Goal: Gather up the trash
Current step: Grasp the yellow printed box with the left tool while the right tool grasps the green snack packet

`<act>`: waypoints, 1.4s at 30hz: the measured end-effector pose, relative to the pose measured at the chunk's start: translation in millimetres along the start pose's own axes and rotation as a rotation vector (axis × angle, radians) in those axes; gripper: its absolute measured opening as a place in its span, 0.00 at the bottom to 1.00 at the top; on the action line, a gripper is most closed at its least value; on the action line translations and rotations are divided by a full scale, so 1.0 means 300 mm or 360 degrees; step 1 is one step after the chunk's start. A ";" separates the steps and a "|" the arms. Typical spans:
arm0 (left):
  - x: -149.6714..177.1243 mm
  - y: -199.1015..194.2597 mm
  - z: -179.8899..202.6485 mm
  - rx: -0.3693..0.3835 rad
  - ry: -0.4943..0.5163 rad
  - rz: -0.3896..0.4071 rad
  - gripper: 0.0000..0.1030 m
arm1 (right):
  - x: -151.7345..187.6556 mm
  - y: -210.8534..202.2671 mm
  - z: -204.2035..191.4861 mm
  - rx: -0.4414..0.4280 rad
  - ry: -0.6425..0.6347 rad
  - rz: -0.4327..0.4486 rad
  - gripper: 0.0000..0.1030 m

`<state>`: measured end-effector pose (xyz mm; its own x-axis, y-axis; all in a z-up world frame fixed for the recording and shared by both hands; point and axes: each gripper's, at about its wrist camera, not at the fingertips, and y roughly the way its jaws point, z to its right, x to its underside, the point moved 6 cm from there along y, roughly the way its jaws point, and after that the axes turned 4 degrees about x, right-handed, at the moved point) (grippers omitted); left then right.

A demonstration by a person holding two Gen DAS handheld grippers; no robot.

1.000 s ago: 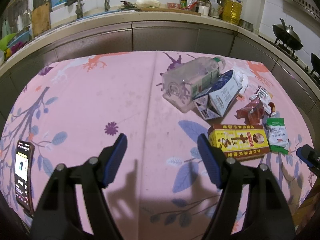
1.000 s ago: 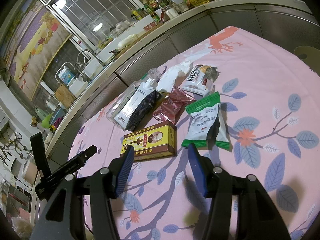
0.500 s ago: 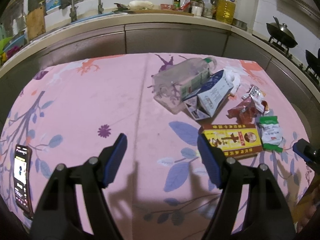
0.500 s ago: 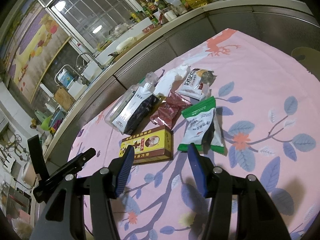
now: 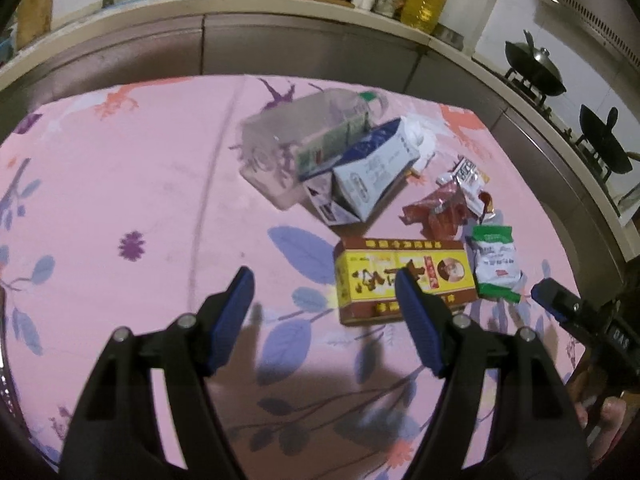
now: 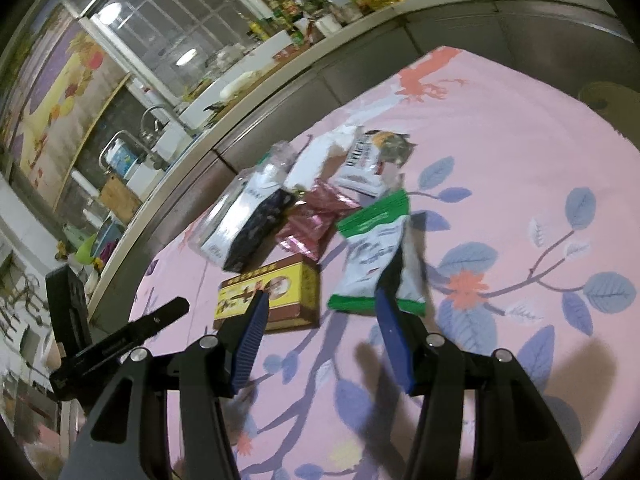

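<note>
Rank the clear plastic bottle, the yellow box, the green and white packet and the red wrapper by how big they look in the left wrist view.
1. clear plastic bottle
2. yellow box, nearer the camera
3. green and white packet and red wrapper look alike

The near corner of the yellow box is covered by a blue finger pad, part of the clear bottle is hidden behind the cartons, and the print on the wrappers is blurred beyond reading.

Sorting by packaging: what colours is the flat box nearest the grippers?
Yellow box with brown edges; clearest in left wrist view.
</note>
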<state>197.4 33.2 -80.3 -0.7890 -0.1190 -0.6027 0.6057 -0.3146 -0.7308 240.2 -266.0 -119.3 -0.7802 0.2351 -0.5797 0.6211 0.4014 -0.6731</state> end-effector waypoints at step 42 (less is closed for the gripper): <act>0.114 0.027 -0.058 0.0350 -0.0388 -0.0280 0.43 | 0.054 0.273 -0.235 -0.0733 -0.0034 -0.0489 0.52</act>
<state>177.0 43.1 -112.4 -0.8966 -0.2576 -0.3603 0.4428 -0.5422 -0.7141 273.1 -167.0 -151.6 -0.9156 0.0300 -0.4009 0.2646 0.7956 -0.5450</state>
